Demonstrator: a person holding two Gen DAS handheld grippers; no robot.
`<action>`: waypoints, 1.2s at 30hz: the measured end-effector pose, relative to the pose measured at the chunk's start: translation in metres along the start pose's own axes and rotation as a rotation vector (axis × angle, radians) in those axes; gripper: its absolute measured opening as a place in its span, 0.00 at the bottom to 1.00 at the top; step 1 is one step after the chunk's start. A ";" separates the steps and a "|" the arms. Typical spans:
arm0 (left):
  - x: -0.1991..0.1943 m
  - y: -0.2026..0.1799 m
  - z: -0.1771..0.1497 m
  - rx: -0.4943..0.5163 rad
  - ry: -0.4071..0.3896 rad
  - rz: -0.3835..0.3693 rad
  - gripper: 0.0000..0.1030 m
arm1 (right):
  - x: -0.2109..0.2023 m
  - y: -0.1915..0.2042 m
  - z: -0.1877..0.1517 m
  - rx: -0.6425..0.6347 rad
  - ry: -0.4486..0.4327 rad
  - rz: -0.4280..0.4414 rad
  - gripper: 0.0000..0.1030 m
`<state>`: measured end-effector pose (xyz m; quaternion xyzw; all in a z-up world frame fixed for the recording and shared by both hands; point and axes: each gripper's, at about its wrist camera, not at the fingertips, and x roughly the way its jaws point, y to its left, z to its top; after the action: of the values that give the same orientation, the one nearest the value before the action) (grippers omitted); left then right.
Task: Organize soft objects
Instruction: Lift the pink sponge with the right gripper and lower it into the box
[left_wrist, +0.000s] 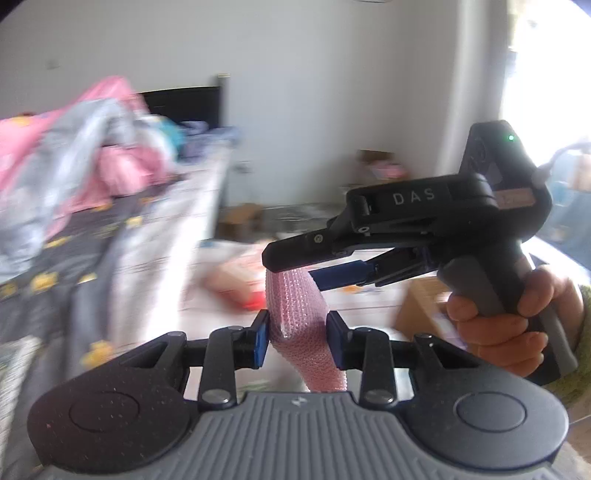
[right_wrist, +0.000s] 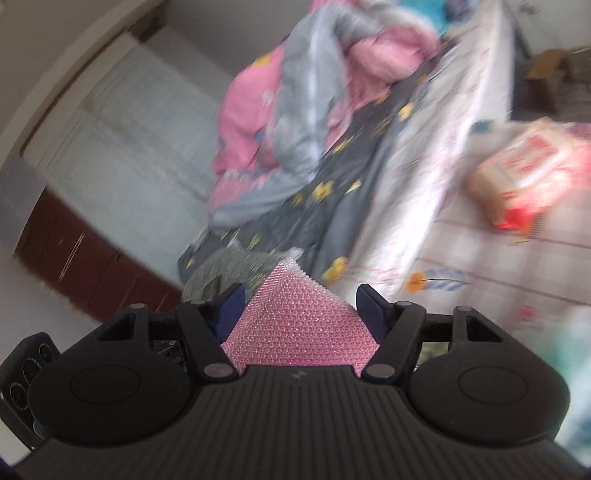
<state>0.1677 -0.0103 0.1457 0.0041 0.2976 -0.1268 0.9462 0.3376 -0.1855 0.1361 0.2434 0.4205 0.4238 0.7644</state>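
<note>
Now your left tool (left_wrist: 297, 338) and right tool (left_wrist: 295, 267) both seem to pinch the pink cloth (left_wrist: 301, 306), stretched between them above the bed (left_wrist: 110, 236); keep tension even; fold slowly.

Pink bubble-textured soft sheet (left_wrist: 301, 317), apparently folded, held aloft between both tongs.

Pink cloth (left_wrist: 301, 321) knobbly, glittery; left tool (left_wrist: 297, 339) matt black plastic.
</note>
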 end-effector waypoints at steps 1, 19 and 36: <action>0.007 -0.013 0.003 0.017 0.003 -0.042 0.33 | -0.020 -0.008 -0.002 0.016 -0.024 -0.026 0.65; 0.252 -0.226 0.006 0.123 0.343 -0.473 0.37 | -0.222 -0.223 -0.070 0.425 -0.279 -0.538 0.64; 0.232 -0.169 0.031 0.029 0.302 -0.271 0.62 | -0.210 -0.255 -0.078 0.475 -0.245 -0.543 0.59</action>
<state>0.3275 -0.2319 0.0514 -0.0032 0.4320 -0.2552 0.8650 0.3240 -0.4970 0.0006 0.3422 0.4618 0.0645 0.8158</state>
